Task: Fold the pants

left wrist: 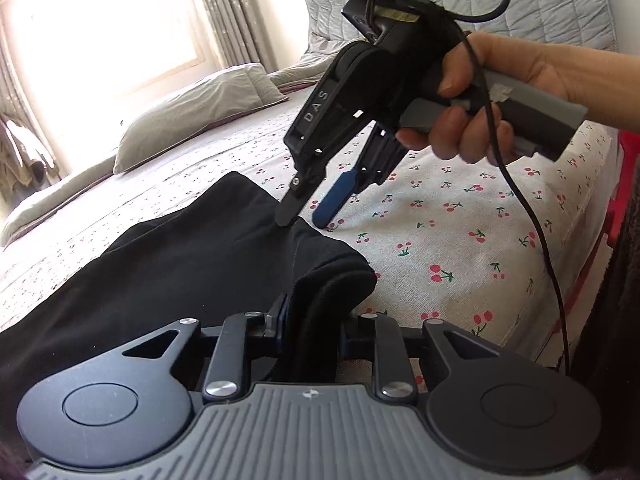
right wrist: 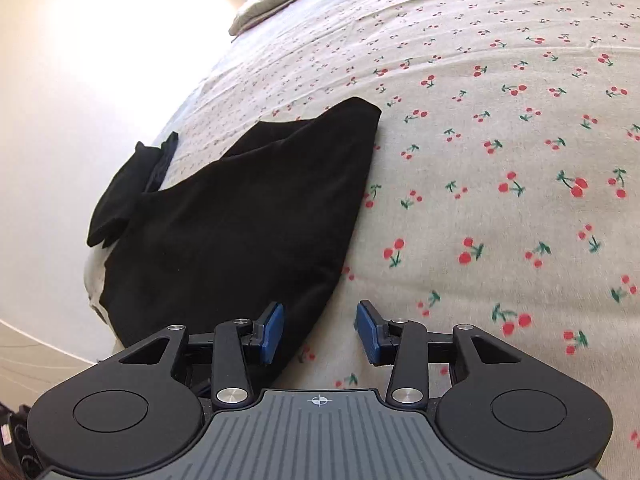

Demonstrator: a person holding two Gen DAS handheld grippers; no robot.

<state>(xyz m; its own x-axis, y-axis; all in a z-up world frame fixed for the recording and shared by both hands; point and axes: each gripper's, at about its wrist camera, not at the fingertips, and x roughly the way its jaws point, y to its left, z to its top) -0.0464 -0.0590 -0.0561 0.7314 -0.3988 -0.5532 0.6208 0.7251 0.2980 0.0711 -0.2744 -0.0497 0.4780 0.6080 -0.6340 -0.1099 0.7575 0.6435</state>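
Black pants [left wrist: 192, 264] lie on the cherry-print bed sheet [left wrist: 460, 240]. My left gripper [left wrist: 312, 332] is shut on a bunched fold of the pants at their near edge. My right gripper [left wrist: 306, 216], held in a hand, points down at the pants' far right edge with its jaws open; one finger touches the cloth, the blue-padded one hangs over the sheet. In the right wrist view the right gripper [right wrist: 320, 332] is open and empty, its left pad over the pants [right wrist: 240, 216] edge, its right pad over the sheet [right wrist: 500, 140].
Grey pillows [left wrist: 192, 116] and a grey quilt [left wrist: 520, 4] lie at the head of the bed. A bright window with curtains [left wrist: 224, 12] is behind. A cable [left wrist: 532, 216] hangs from the right gripper. The bed's left edge [right wrist: 96, 280] is close to the pants.
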